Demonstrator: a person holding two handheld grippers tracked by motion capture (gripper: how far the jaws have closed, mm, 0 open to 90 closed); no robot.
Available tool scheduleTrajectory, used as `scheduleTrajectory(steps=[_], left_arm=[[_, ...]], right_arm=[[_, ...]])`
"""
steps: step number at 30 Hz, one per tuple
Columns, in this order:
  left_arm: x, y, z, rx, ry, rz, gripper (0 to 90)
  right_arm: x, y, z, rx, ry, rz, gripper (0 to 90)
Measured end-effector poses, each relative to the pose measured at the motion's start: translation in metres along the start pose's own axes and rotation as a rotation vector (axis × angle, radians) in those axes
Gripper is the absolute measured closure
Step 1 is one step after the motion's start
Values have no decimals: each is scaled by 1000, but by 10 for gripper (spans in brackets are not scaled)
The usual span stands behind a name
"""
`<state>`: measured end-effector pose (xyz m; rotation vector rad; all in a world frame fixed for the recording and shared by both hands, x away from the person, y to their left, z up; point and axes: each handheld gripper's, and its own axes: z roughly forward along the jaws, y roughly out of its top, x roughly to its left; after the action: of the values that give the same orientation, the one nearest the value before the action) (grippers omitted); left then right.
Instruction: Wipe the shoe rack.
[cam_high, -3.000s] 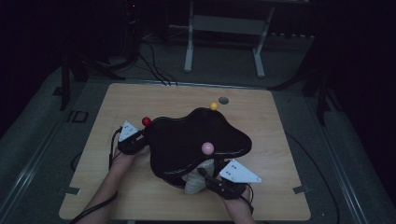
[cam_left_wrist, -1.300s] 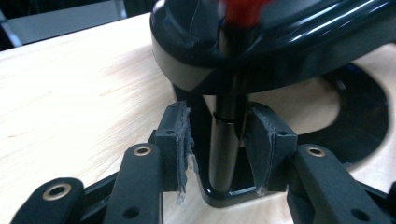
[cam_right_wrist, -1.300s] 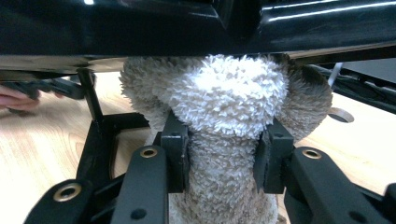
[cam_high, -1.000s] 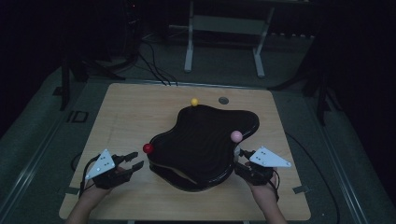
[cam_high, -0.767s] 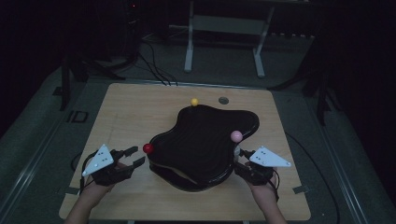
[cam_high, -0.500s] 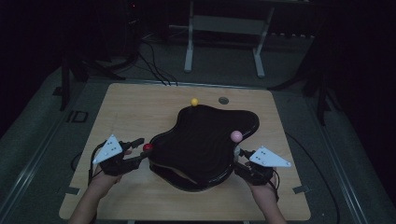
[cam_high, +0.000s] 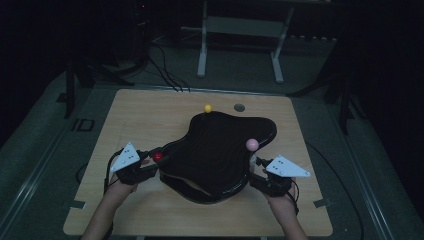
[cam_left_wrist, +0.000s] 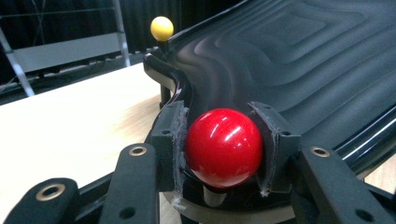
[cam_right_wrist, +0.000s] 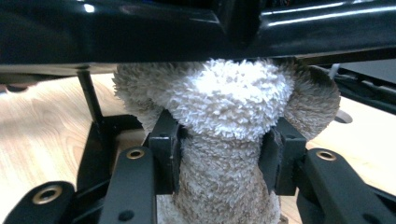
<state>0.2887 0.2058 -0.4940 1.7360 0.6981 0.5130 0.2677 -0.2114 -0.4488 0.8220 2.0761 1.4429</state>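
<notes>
Left gripper (cam_high: 150, 167) has moved in from the table's left edge since a second ago; its jaws have just been closing and now clamp the red ball knob (cam_left_wrist: 223, 147) at the left rim of the black contoured tray (cam_high: 220, 150), pads pressing both sides. The tray sits mid-table as before, with the yellow knob (cam_high: 207, 108) at its far edge and the pink knob (cam_high: 252, 144) at its right. Right gripper (cam_right_wrist: 224, 154) hasn't moved; its jaws have just been opening, pads still touching the fuzzy beige plush (cam_right_wrist: 229, 112) tucked under the tray's right rim.
</notes>
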Motion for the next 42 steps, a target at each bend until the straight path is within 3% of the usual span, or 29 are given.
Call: scheduleTrajectory(steps=[4,10,23,32,37,42], left_arm=[[1,-1,0,-4,-6,4,572],[4,-2,1,-9,-42,-45,579],[6,-2,2,-7,-57,-61,581],[7,-1,2,3,-58,-66,582],[6,0,3,8,-44,-54,581],[5,0,3,4,-26,-42,580]], right_arm=[[-1,-2,0,-11,4,19,575],[2,-4,1,-19,-19,21,609],[1,-10,2,-39,-6,44,620],[1,-21,5,-7,-3,46,620],[2,-34,12,42,-2,48,620],[2,-40,16,50,1,51,621]])
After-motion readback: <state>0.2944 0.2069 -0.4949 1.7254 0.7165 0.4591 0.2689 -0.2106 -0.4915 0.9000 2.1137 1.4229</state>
